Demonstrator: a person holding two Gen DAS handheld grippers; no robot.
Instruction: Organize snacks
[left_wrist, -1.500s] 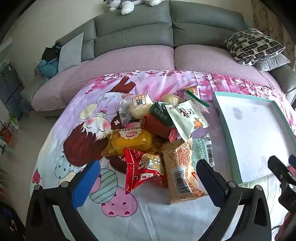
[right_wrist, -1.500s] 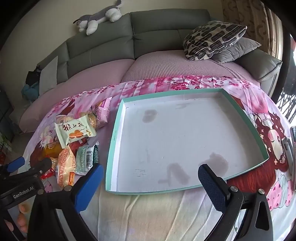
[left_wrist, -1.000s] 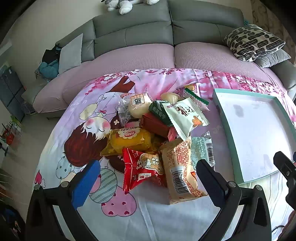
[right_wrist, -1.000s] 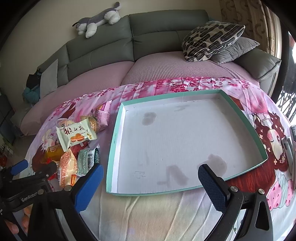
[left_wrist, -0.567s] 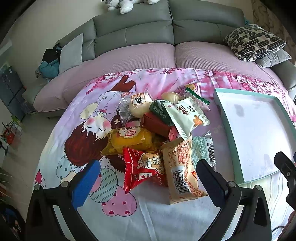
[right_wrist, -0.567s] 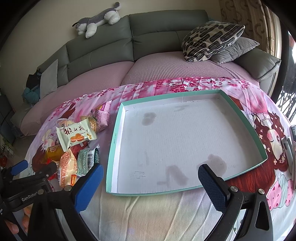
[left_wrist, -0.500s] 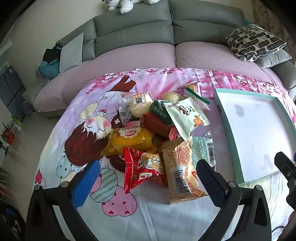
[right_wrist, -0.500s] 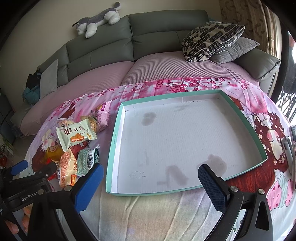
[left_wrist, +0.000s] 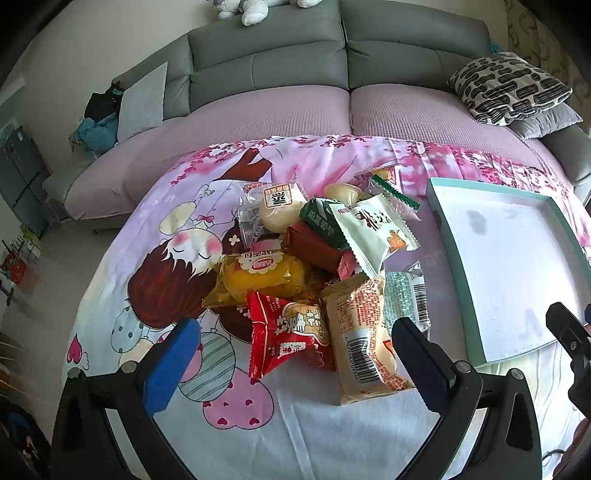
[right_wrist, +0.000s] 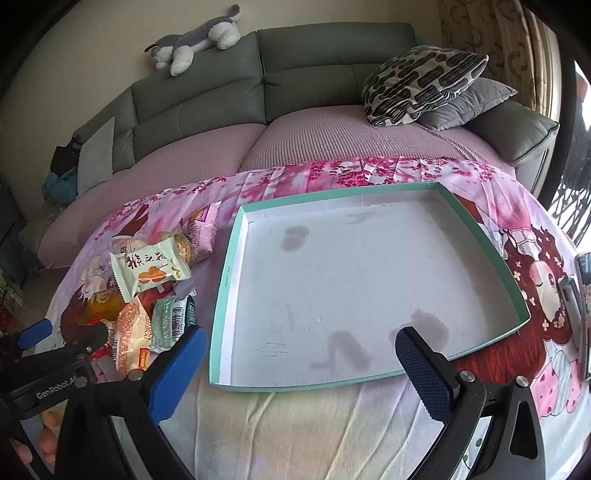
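Almost nothing has changed across the last 1.5 s: the left gripper (left_wrist: 295, 354) has drifted only slightly and still hovers just short of the snack pile, and the right gripper (right_wrist: 301, 362) keeps its place over the near rim of the tray (right_wrist: 236, 236). Both sets of jaws stay wide apart and hold nothing. No snack has moved, so I judge the sorting not yet begun; this reads as a pause to pick a first target.

The pile lies on the cartoon cloth (left_wrist: 177, 243), with the tray just beside it at 3 o'clock, apart from the nearest packet.

Count, from the left view, about 10 packets:
- 1 red pack (left_wrist: 286, 341), at 6 o'clock of the pile, between the left jaws' line
- 1 orange barcode pack (left_wrist: 364, 339), at 5 o'clock, touching the red one
- 1 yellow pack (left_wrist: 258, 278) at 8 o'clock
- 1 maroon bar (left_wrist: 317, 249) at centre
- 1 white-green pack (left_wrist: 373, 229) on top
- 1 dark green pack (left_wrist: 319, 218)
- 1 silver-green pack (left_wrist: 406, 295) at 4 o'clock
- 2 pale buns, 1 labelled (left_wrist: 279, 208), 1 plain (left_wrist: 341, 192)
- 1 pink pack (left_wrist: 388, 192) at 1 o'clock, partly hidden

Others may lie under these

There is 1 tray, with nothing in it but stains, and 2 grippers
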